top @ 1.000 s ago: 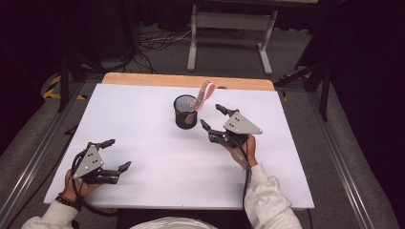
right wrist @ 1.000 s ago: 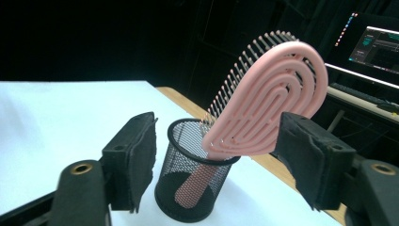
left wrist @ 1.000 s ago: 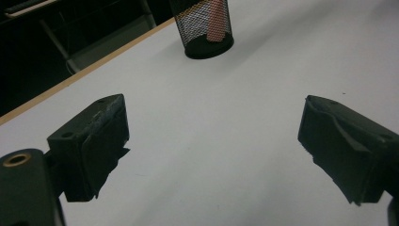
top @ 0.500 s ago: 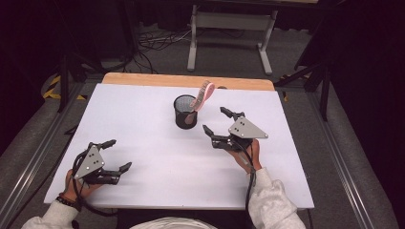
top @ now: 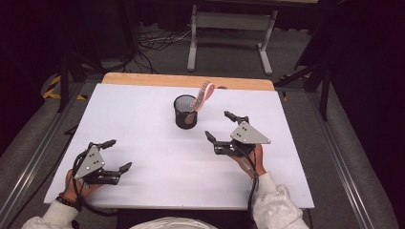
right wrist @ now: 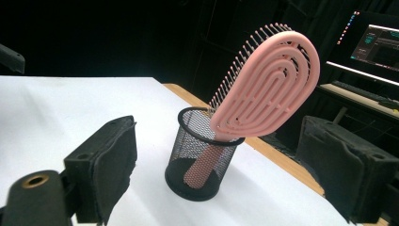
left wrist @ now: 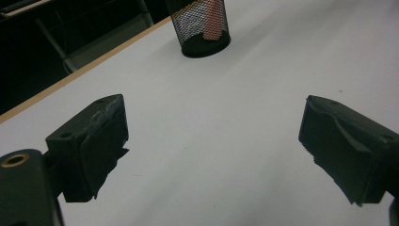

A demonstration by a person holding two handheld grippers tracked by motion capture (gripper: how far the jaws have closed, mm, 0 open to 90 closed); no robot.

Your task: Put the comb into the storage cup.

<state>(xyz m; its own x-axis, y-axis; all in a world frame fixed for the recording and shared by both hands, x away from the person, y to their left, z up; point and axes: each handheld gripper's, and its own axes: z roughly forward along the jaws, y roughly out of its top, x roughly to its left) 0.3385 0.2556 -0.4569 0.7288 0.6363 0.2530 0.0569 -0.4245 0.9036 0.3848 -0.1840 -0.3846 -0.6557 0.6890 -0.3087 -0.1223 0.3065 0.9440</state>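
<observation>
A pink hairbrush (top: 204, 94) stands handle-down in a black mesh cup (top: 185, 112) at the far middle of the white table (top: 143, 124), its head leaning out to the right. My right gripper (top: 216, 124) hovers just right of and nearer than the cup. Its jaws have just been opening and stand open with nothing between them. In the right gripper view the brush (right wrist: 273, 84) and cup (right wrist: 202, 160) sit beyond the jaws, untouched. My left gripper (top: 121, 153) rests open at the near left, and its view shows the cup (left wrist: 204, 28) far ahead.
A wooden strip (top: 186, 81) runs along the table's far edge. A grey metal stand (top: 229, 28) and cables lie on the floor behind it. A lit monitor (right wrist: 376, 42) glows off to the side in the right gripper view.
The right gripper has drawn back from the cup, toward the person and slightly right, and its jaws have spread wider. The brush stays in the cup. The left gripper has not moved.
</observation>
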